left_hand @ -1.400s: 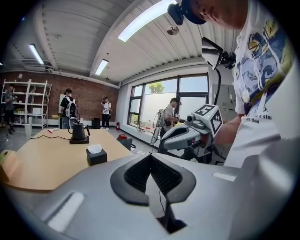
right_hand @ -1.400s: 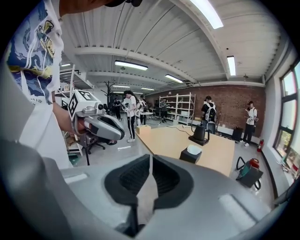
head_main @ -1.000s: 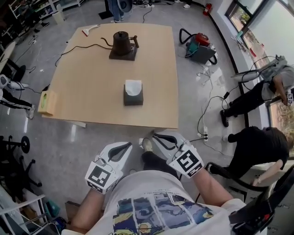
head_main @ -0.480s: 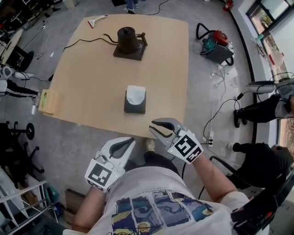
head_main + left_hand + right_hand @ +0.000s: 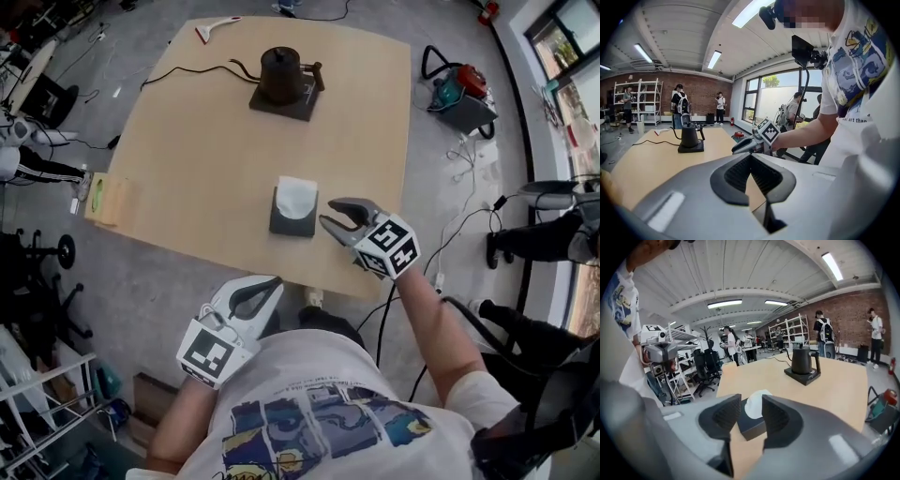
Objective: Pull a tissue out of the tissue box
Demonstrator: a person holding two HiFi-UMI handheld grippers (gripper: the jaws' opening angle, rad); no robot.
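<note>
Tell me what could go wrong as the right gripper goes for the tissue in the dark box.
1. Nothing steadies the tissue box: the left gripper is shut and well short of it, so the box may lift or slide with the tissue.
2. The right gripper is beside the box, jaws opening with nothing between them; coming in low, it could knock the box or pinch its rim.

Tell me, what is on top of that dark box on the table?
A white tissue pokes up from the top opening of the tissue box. Whatever is inside the box is hidden by its walls and that tissue.
</note>
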